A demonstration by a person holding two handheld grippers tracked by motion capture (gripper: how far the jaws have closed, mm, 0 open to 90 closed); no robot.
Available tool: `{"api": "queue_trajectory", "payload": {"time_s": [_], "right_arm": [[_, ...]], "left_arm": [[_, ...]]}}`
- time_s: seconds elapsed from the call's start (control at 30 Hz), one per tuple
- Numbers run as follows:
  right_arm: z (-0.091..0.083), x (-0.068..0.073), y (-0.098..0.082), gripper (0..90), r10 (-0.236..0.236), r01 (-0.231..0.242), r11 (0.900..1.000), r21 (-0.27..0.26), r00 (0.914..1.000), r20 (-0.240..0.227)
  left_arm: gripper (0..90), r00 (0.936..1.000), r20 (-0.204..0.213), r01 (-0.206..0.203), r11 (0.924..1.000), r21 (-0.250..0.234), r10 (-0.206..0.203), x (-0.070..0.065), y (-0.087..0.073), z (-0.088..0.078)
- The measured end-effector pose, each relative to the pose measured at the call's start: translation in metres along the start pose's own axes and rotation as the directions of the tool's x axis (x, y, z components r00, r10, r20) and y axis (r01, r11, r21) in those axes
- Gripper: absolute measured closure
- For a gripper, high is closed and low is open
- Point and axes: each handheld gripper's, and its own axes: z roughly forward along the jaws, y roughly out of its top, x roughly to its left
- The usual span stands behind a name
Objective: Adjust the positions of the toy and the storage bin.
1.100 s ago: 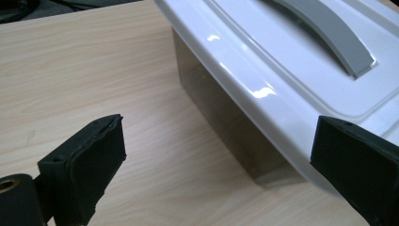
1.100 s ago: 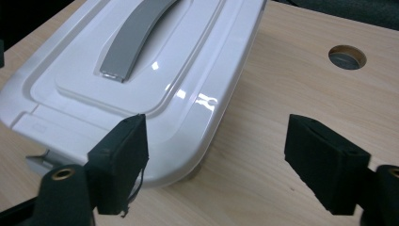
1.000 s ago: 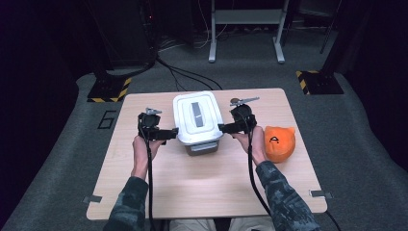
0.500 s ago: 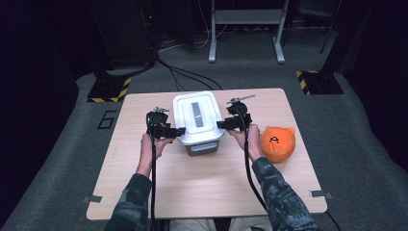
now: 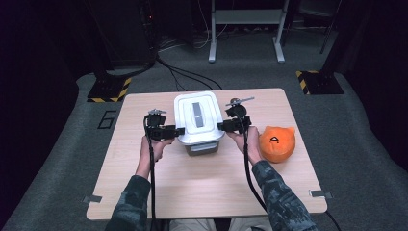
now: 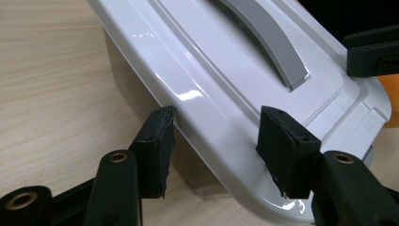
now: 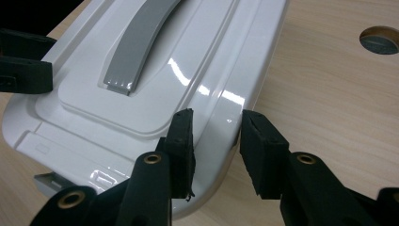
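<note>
**At mid-table: both grippers closing on the box lid**

At the middle of the wooden table [image 5: 202, 192] sits the white lidded box [image 5: 198, 120], grey handle [image 5: 197, 113] flat on top. We note the lid's two long edges now lie between the jaws on either side.

Left gripper [image 6: 216, 141]: jaws have just been closing; the lid rim sits between the pads, and a sliver of gap shows, so not clamped.

Right gripper [image 7: 216, 136]: jaws have just been closing too; the pads appear to pinch the rim.

A second ago both stood wider and farther out; since then they have drawn in against the box.

We judge a two-sided grip is forming, likely to lift the lid off.

Orange plush toy [image 5: 277, 143] rests well right, untouched.
</note>
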Motion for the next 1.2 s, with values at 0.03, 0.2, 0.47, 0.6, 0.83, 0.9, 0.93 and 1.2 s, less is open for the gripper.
{"api": "queue_trajectory", "payload": {"time_s": [0.03,0.2,0.47,0.6,0.83,0.9,0.93,1.2], "right_arm": [[0.0,0.0,-0.001,64.3,-0.003,0.003,1.0,-0.003,1.0,0.004],[-0.005,0.003,-0.006,63.0,-0.002,0.002,1.0,-0.002,1.0,0.009],[-0.013,0.009,-0.015,63.0,0.012,-0.012,1.0,-0.013,0.9997,0.021],[-0.016,0.011,-0.02,63.2,0.027,-0.027,0.999,-0.019,0.9995,0.016],[-0.025,0.016,-0.03,63.0,0.028,-0.028,0.999,-0.024,0.9995,0.017],[-0.028,0.021,-0.034,63.0,0.023,-0.022,0.999,-0.023,0.9992,0.033],[-0.03,0.024,-0.035,63.0,0.026,-0.025,0.999,-0.021,0.9988,0.041],[-0.04,0.034,-0.046,62.2,0.003,-0.002,1.0,-0.015,0.9992,0.039]], "left_arm": [[46.4,1.0,0.002,0.003,1.0,0.002,-0.003,-0.001,0.0,0.0],[46.2,0.9999,0.013,0.002,1.0,0.004,-0.002,-0.004,-0.003,-0.001],[46.3,0.9994,0.033,-0.008,0.9997,0.022,0.007,-0.008,-0.006,-0.004],[46.3,0.999,0.044,-0.009,0.9998,0.018,0.008,-0.009,-0.009,-0.005],[46.3,0.9973,0.069,-0.025,0.9994,0.024,0.024,-0.012,-0.014,-0.009],[46.3,0.9971,0.068,-0.035,0.9989,0.03,0.032,-0.014,-0.014,-0.01],[46.3,0.997,0.063,-0.046,0.9984,0.033,0.044,-0.016,-0.015,-0.011],[46.4,0.9951,0.057,-0.084,0.9953,0.048,0.081,-0.022,-0.018,-0.016]]}}
